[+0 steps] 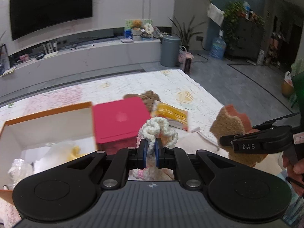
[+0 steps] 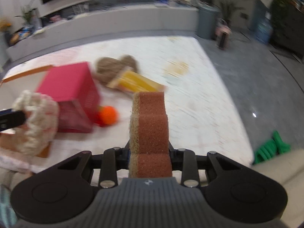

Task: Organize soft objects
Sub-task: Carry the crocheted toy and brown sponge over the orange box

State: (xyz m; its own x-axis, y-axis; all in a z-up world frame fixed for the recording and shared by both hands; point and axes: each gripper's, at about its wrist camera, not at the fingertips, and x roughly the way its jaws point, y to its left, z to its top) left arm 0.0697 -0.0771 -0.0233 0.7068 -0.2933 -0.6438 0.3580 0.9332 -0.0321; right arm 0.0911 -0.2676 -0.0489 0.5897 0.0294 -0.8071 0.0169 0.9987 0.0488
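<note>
My left gripper (image 1: 151, 146) is shut on a white and pink crocheted toy (image 1: 159, 131), whose loops stick up between the blue pads. It hangs beside an open white box with an orange rim (image 1: 47, 125) that holds plastic-wrapped soft items. In the right wrist view the same toy (image 2: 38, 117) shows at the left edge. My right gripper (image 2: 150, 152) is shut on a brown and tan sponge (image 2: 152, 125), held on edge above the mat. The left wrist view shows that sponge (image 1: 229, 121) in the right gripper (image 1: 226, 140), held by a person's hand.
A pink-red box (image 2: 70, 87) stands on the pale patterned mat (image 2: 190, 66), with an orange ball (image 2: 107, 115) at its foot. Behind lie a brown woven piece (image 2: 115, 66) and a yellow packet (image 2: 138, 83). A green object (image 2: 271, 146) lies on the grey floor at right.
</note>
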